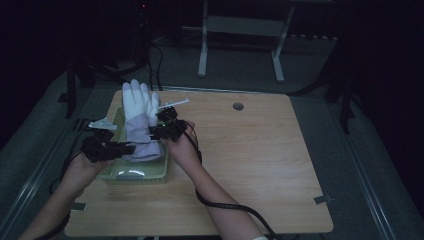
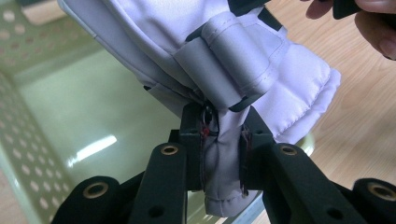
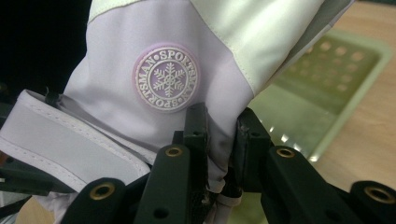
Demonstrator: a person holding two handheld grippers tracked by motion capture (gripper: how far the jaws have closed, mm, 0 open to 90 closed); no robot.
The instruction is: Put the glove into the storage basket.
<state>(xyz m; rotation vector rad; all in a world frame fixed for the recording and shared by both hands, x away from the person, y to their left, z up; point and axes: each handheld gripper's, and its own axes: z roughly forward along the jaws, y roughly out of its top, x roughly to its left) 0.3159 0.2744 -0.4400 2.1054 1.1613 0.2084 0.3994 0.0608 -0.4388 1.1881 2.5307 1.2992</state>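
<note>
light: dim, room dark | floor (image 1: 350, 165): grey carpet | desk (image 1: 260, 150): pale wood, round cable hole (image 1: 238, 106) | behind: white metal frame legs (image 1: 202, 55)

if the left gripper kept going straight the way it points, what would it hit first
The left gripper is shut on the glove's cuff, so it meets more glove first; past that, probably the green basket, though depth is unclear.

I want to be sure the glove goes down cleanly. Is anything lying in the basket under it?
Nothing visible. Both grippers, left and right, pinch the glove over the green basket. The basket floor that shows looks bare; the part hidden beneath the glove cannot be judged.
</note>
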